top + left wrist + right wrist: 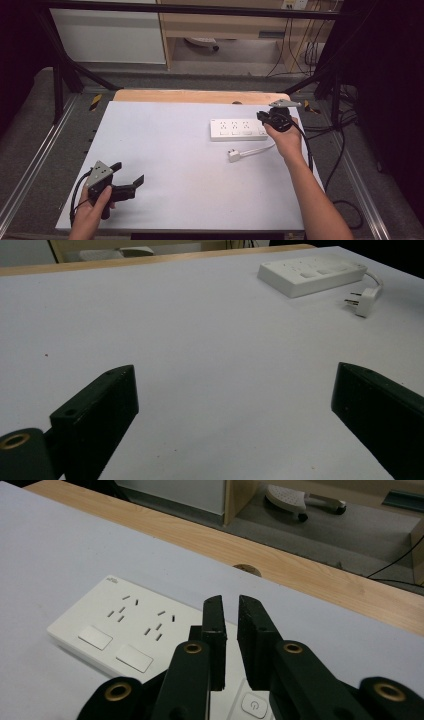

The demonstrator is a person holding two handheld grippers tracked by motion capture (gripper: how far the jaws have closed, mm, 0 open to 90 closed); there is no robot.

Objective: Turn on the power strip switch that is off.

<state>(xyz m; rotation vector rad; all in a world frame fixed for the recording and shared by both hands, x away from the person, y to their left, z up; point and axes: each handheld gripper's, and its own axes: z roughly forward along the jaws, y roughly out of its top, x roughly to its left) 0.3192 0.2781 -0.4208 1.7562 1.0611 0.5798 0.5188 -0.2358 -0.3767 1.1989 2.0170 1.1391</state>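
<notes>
A white power strip (235,129) (310,274) (125,630) lies flat at the table's far right. Its white plug (234,156) (362,300) rests on the table just in front of it, joined by a short white cord (257,149). My right gripper (261,117) (230,602) hovers over the strip's right end, above a power button (254,705). Its jaws are drawn together to a thin slit with nothing between them. My left gripper (129,172) (235,372) is held low at the near left, jaws spread wide and empty over bare table.
The white tabletop (165,150) has a wooden strip (200,96) along its far edge. A black metal frame (60,90) surrounds the table. Black cables (340,150) hang off the right side. Shelving stands on the floor beyond.
</notes>
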